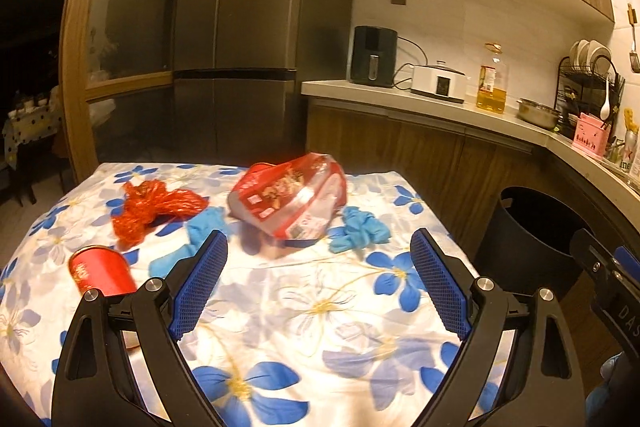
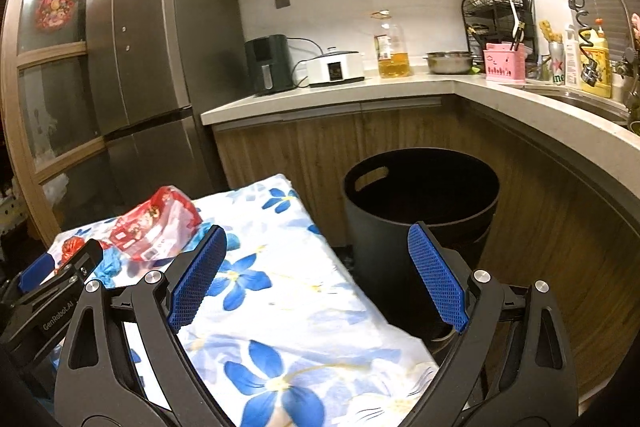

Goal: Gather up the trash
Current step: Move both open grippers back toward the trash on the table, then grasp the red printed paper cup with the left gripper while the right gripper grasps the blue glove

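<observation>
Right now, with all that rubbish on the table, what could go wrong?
The red paper cup lies on its side near the table's edge, so a nudge might roll it off. The black bin stands beside the table, not under it; a thin red plastic bag could miss it when dropped.

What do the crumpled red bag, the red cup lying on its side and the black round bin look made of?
Crumpled red bag: thin glossy plastic film, sharp creases, partly see-through.
Red cup: likely paper or card, matte, printed; could be coated.
Black round bin: probably moulded plastic, smooth matte, with a cut-out handle.
</observation>
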Demonstrator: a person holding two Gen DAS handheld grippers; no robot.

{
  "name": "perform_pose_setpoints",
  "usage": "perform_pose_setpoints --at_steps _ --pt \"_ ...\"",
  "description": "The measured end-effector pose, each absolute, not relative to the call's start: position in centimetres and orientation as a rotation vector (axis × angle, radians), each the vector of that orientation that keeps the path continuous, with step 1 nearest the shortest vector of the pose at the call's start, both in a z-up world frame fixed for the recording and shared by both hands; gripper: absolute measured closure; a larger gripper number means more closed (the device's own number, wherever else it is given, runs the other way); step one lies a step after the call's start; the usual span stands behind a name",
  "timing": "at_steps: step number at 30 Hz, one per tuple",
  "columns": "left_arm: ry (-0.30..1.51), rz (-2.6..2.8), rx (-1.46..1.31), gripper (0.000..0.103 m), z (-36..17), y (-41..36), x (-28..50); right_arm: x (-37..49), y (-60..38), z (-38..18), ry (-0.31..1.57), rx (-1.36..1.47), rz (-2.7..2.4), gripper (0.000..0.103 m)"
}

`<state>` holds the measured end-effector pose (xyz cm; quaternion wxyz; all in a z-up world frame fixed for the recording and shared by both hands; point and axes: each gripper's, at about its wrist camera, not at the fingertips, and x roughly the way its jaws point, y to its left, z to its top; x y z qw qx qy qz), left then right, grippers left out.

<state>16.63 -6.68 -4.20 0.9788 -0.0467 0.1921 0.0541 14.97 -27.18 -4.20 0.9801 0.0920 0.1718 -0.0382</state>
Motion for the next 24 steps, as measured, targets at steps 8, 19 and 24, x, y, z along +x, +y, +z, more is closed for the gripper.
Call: perform_pose_setpoints --at_steps 8,19,24 --pt "0.388 0.221 -0.119 0.014 -5.0 -2.5 15.5 15.4 -23.4 -4.8 0.363 0.165 -0.009 0.012" --pt "0.391 0.430 -0.201 0.014 -6.2 4.4 13.8 16.5 -17.7 -6.4 0.398 0.129 0.117 0.012" --pt "0.444 0.458 -0.240 0.014 -7.5 6.3 13.9 16.8 -15.2 -7.1 0.413 0.113 0.175 0.012"
